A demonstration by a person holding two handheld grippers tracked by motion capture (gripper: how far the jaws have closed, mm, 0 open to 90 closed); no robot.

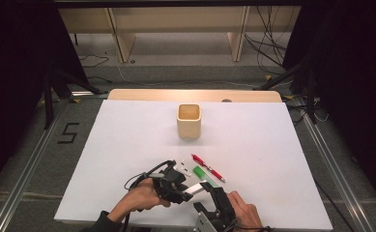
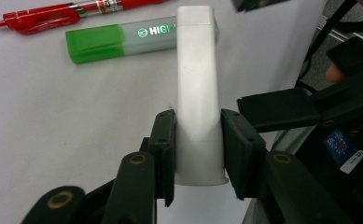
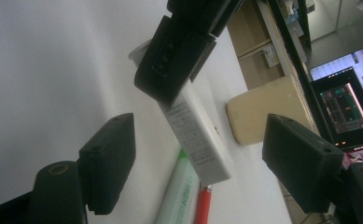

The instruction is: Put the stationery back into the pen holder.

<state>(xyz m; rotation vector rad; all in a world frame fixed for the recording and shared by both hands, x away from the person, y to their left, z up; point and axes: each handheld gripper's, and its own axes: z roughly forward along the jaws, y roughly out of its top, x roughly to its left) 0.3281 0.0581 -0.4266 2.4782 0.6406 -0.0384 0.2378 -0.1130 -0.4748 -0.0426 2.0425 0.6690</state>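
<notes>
Overhead, high view: left hand [image 1: 144, 195] and right hand [image 1: 246, 212] enter at the bottom centre, meeting over the white table [image 1: 127, 145]. Left gripper [image 1: 183, 186] carries a white stick [image 1: 195, 189]; beige cup [image 1: 189, 121] stands at upper centre; red pen [image 1: 207, 167] and green highlighter [image 1: 202, 174] lie just above the grippers.

Left gripper view: jaws clamped on the white stick [image 2: 196, 93] at centre, stick pointing up-frame across the highlighter [image 2: 118, 39]; pen [image 2: 72, 11] at top left.

Right gripper view: right gripper [image 3: 200, 163] jaws apart, either side of the stick's [image 3: 195, 135] free end, not pressing it.
</notes>
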